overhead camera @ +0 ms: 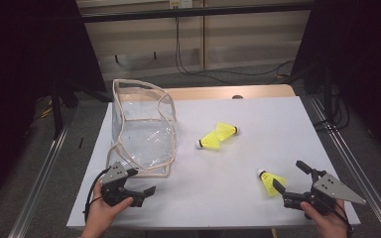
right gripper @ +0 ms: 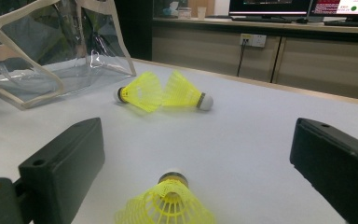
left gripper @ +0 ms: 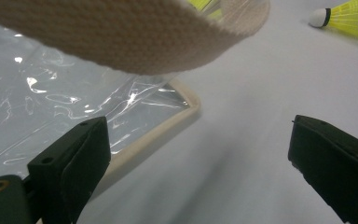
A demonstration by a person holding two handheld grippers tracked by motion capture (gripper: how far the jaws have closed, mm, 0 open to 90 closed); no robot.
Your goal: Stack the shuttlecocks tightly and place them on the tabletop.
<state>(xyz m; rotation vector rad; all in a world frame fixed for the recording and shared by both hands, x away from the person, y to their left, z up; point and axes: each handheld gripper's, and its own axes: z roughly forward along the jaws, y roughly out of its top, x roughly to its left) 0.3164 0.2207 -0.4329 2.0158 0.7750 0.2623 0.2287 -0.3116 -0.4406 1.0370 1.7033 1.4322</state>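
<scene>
While low, right gripper [overhead camera: 290, 179] jaws straddling shuttlecock [right gripper: 168, 205]

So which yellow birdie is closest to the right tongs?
The lone shuttlecock lying just ahead of the right tongs; the other two lie together mid-table, by the clear bag.

A white-topped table [overhead camera: 258, 119] carries a clear plastic bag [overhead camera: 141, 126] at its left, two yellow shuttlecocks [overhead camera: 218, 136] touching near the middle, and a third shuttlecock [overhead camera: 270, 181] near the right front.
</scene>
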